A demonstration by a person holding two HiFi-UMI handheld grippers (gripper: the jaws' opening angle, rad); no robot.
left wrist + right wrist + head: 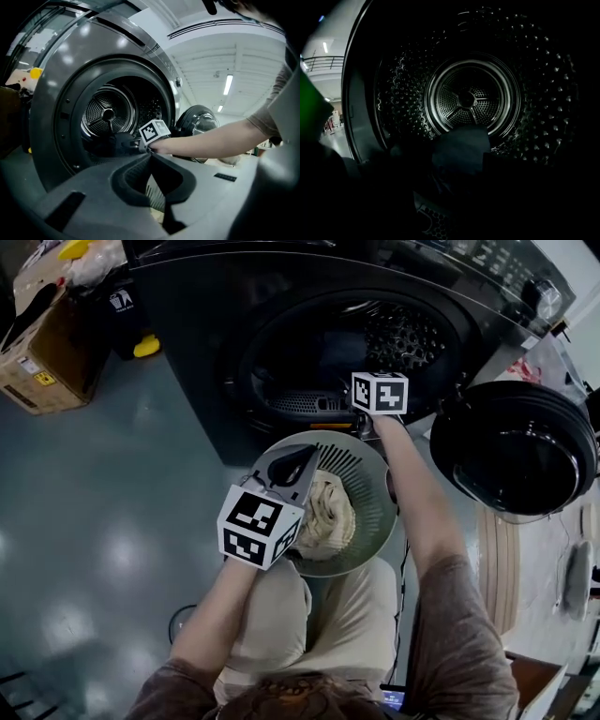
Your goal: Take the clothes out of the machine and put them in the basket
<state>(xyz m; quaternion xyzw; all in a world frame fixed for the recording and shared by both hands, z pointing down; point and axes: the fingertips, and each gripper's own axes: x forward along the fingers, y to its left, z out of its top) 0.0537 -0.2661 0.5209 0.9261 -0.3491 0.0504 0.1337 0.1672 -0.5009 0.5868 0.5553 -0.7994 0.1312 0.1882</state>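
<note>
The dark front-loading machine (216, 343) stands open. My right gripper (459, 183) reaches into its drum (471, 98); only its marker cube (380, 392) shows in the head view. Its jaws stand apart as dark shapes, open, and a dark garment (461, 150) lies on the drum floor just ahead of them. The round grey basket (370, 493) sits in front of the machine with cream clothes (326, 512) in it. My left gripper (292, 468) hovers over the basket's near-left rim, shut with its tips together and holding nothing.
The machine's round door (516, 442) hangs open to the right of the basket. A cardboard box (42, 352) and a yellow object (145, 346) stand on the floor at the left. The person's knees (309, 624) are right behind the basket.
</note>
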